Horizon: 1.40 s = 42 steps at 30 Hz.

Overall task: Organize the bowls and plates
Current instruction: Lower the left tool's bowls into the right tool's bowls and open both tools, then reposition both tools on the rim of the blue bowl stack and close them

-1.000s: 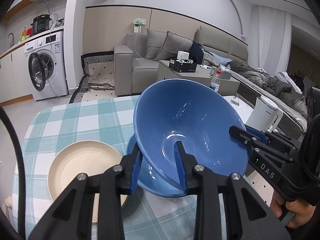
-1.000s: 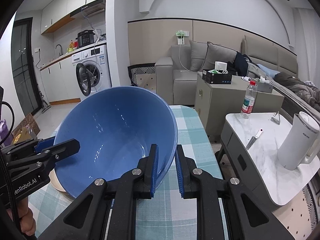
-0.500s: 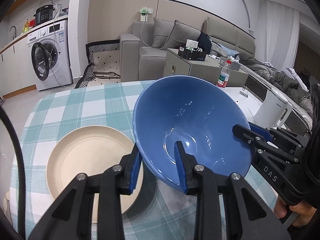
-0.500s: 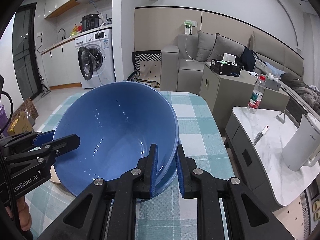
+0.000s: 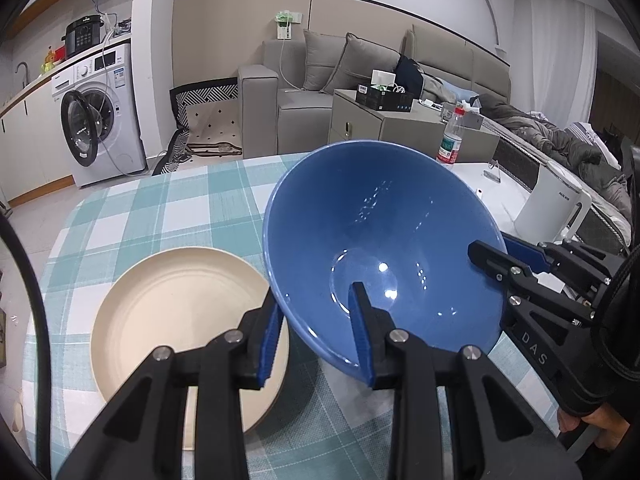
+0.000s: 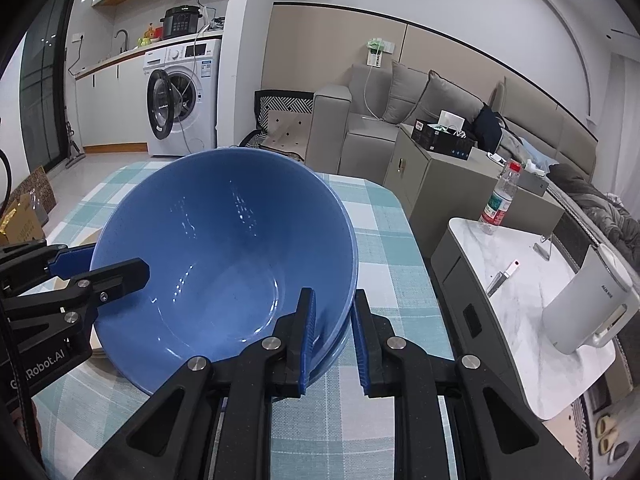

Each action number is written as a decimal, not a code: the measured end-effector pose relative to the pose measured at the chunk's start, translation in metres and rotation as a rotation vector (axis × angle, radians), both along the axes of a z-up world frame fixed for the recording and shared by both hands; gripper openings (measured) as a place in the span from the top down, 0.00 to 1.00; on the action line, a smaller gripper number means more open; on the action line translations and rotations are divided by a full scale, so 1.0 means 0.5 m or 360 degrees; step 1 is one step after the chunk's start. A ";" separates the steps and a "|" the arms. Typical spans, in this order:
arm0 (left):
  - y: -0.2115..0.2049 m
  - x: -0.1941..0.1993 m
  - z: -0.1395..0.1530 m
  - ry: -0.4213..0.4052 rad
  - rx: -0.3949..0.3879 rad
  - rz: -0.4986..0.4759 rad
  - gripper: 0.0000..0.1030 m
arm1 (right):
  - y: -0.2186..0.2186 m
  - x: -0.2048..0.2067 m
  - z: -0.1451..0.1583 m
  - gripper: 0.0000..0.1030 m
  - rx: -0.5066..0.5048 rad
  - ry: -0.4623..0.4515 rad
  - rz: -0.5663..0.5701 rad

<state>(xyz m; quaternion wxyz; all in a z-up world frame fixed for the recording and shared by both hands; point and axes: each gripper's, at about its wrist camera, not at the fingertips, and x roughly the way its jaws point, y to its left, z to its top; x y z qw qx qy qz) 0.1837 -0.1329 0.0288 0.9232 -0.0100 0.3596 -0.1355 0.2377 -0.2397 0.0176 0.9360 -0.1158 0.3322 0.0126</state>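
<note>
Above the checked table [image 5: 168, 208], both tools clamp the blue bowl [image 5: 380, 240] (mouth tilted away).

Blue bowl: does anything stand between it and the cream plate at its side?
Nothing visible lies between the blue bowl and the cream plate; they are close together. Only the left tool, shut on the bowl's rim, has its outer finger over the plate's edge.

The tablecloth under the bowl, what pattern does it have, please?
Teal-and-white check tablecloth; clearest in the left wrist view.
</note>
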 end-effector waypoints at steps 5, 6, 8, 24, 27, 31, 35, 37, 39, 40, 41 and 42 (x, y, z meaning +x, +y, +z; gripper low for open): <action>-0.009 0.009 -0.016 0.0035 0.0041 -0.0014 0.69 | 0.020 -0.003 -0.012 0.83 -0.0116 -0.0008 -0.0024; -0.011 0.010 -0.018 0.0038 0.0044 -0.0017 0.69 | 0.024 -0.002 -0.015 0.83 -0.0147 -0.0008 -0.0028; -0.013 0.010 -0.023 0.0043 0.0056 -0.0017 0.69 | 0.031 0.001 -0.023 0.82 -0.0198 0.0001 -0.0035; -0.010 0.017 -0.036 0.0088 0.0062 -0.0052 0.50 | 0.020 0.008 -0.035 0.62 -0.0179 0.0033 0.0002; 0.001 0.022 -0.037 0.0108 0.0020 -0.0052 0.49 | 0.007 0.003 -0.029 0.58 -0.0097 0.0028 0.0023; 0.014 0.029 -0.040 0.0128 -0.0003 -0.0028 0.49 | 0.002 0.001 -0.024 0.56 -0.0084 0.0018 0.0028; 0.025 0.032 -0.037 0.0139 -0.0031 -0.0032 0.43 | -0.013 -0.001 -0.013 0.50 0.0050 0.0034 0.0080; 0.032 0.034 -0.033 0.0135 -0.0041 -0.0018 0.38 | -0.021 -0.001 -0.004 0.29 0.0099 0.0028 0.0074; 0.042 0.034 -0.028 0.0125 -0.0066 0.0004 0.29 | -0.030 -0.007 0.006 0.17 0.0114 -0.0020 0.0037; 0.048 0.033 -0.027 0.0116 -0.0084 0.0010 0.23 | -0.034 -0.009 0.010 0.15 0.0124 -0.0032 0.0024; 0.054 0.033 -0.025 0.0112 -0.0102 0.0017 0.20 | -0.040 -0.009 0.013 0.14 0.0137 -0.0031 0.0015; 0.061 0.035 -0.025 0.0114 -0.0120 0.0026 0.16 | -0.047 -0.008 0.016 0.12 0.0160 -0.0027 0.0010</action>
